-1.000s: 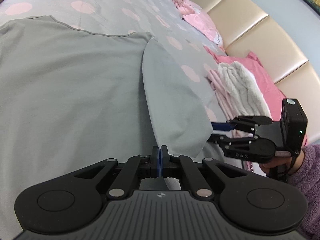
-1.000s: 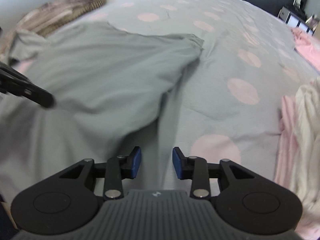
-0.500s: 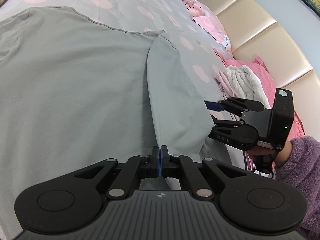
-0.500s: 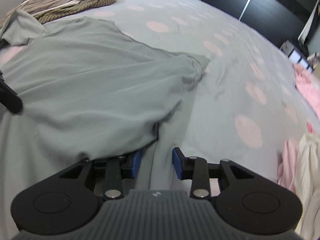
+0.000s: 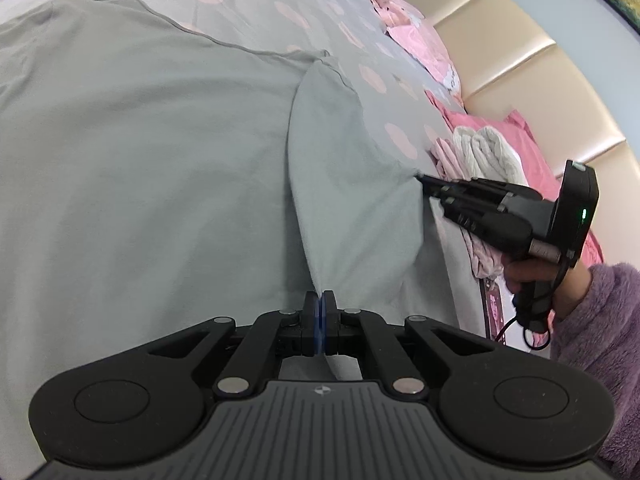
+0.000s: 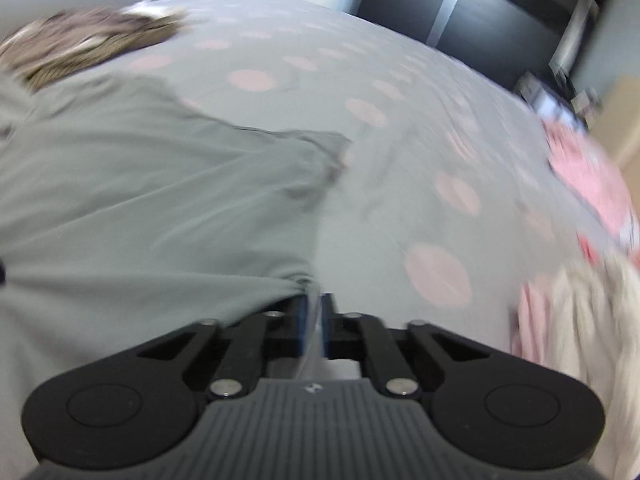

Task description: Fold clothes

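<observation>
- Grey T-shirt (image 5: 140, 168) lies spread on the bed, over a grey duvet cover with pink dots (image 5: 256, 4); one sleeve (image 5: 348, 184) is lifted off the cover and drawn taut between the two grippers
- left gripper (image 5: 320, 312) has its jaws pressed together on the near edge of that sleeve; a thin strip of grey cloth runs out between the blue pads
- right gripper (image 5: 424, 180), seen from the left wrist view, pinches the sleeve's far corner with its tips; its jaws have just been closing, and grey fabric sits between them
- in the right wrist view the same gripper (image 6: 314, 320) shows its blue pads drawn in on a narrow fold of fabric; this picture is blurred, so fine detail of the fold cannot be told
- person's hand (image 5: 532, 276) grips the right tool's handle; a fuzzy purple sleeve (image 5: 588, 344) covers the wrist
- folded white towel (image 5: 488, 152) rests on pink clothes just beyond the right gripper, near the padded cream headboard (image 5: 532, 72)
- brown knitted garment (image 6: 88, 48) lies at the far side of the bed, beyond the T-shirt's other end
</observation>
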Demonstrator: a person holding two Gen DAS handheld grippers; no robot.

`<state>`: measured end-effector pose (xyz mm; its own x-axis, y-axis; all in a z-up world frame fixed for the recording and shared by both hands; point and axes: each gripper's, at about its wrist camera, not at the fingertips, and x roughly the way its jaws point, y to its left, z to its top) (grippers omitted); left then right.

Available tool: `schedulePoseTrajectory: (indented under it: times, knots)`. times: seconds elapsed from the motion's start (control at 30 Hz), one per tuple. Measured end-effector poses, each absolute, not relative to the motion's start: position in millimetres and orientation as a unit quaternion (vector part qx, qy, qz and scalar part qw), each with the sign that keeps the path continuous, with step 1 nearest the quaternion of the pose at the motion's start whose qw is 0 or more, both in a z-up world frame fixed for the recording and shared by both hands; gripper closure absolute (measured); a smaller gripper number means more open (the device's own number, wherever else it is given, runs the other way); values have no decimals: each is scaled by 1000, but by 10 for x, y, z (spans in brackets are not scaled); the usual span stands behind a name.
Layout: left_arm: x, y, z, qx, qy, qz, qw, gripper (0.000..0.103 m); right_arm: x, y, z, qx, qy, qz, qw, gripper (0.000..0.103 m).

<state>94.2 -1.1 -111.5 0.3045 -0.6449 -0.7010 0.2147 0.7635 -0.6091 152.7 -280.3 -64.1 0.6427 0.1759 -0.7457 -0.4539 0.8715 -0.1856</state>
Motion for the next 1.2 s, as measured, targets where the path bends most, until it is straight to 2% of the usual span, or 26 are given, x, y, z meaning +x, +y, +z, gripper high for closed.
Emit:
schedulePoseTrajectory:
  times: [0.1,0.3,0.53,0.6,0.67,0.77,0.83,0.93,1.2]
  knots:
    - [964,-114,-1140,-196,526,-283,777,103,1644,-3029,-642,-103,410,157,893,101]
    - [970,-221,-1165,-156,535,-274,784,103,1800,-3336,-694,-38,429,96,897,103]
    - [987,-270,-1049,-118,522,-269,801,103,1611,-3262,-527,-41,435,147,887,98]
    - [991,-269,-972,-107,513,-260,811,99,1490,-3197,-474,-45,444,169,879,97]
    - [988,-250,-884,-99,502,-250,822,87,1349,-3140,-441,-48,458,190,867,97]
    - [988,-226,-769,-95,486,-240,835,84,1064,-3072,-436,-56,483,220,846,96]
    - [989,-240,-717,-94,480,-243,838,84,858,-3048,-462,-62,500,236,831,92]
    - [972,-318,-640,-82,471,-249,842,84,524,-3034,-530,-64,528,251,809,81]
    - [899,-629,-507,-32,456,-273,846,84,-381,-2969,-643,-82,564,272,775,74]
